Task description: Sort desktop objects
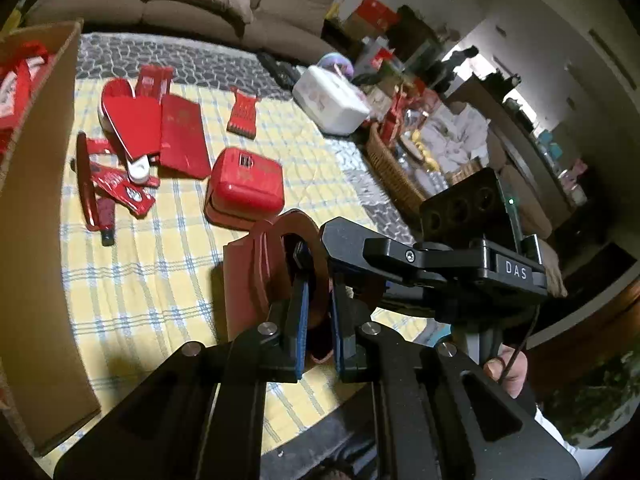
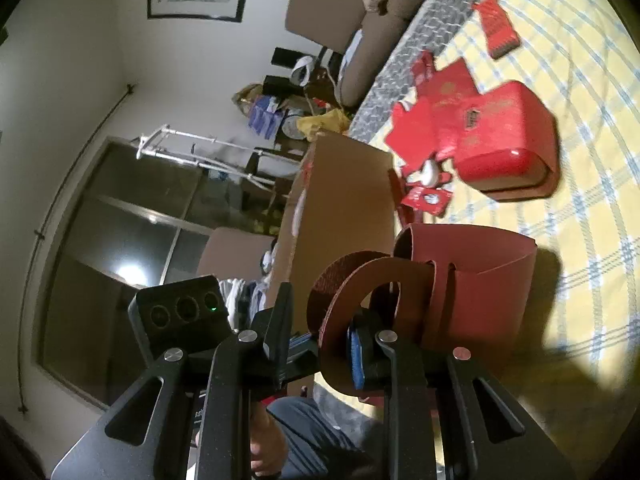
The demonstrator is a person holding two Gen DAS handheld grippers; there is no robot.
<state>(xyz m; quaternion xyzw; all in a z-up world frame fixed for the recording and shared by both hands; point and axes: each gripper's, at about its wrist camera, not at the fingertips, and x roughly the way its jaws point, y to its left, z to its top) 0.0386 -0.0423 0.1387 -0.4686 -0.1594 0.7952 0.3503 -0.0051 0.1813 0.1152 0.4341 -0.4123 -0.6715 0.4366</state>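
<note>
The dark red leather bag (image 1: 244, 280) hangs over the near part of the checked yellow cloth (image 1: 160, 248), and both grippers hold it. The left gripper (image 1: 318, 320) has its fingers clamped on one ring-shaped handle (image 1: 316, 240). The right gripper (image 2: 320, 344) has its fingers pressed on the other handle (image 2: 344, 280). I think two holds are used because the soft bag would sag or swing from one handle only.

The bag's mouth shows no content that I can see. At the far left stands a cardboard box (image 1: 44, 160) with red packets (image 1: 16, 88) inside. It is probably the place for sorted things. Between them a red case (image 1: 246, 184) and loose red items (image 1: 152, 136) lie on the cloth.
</note>
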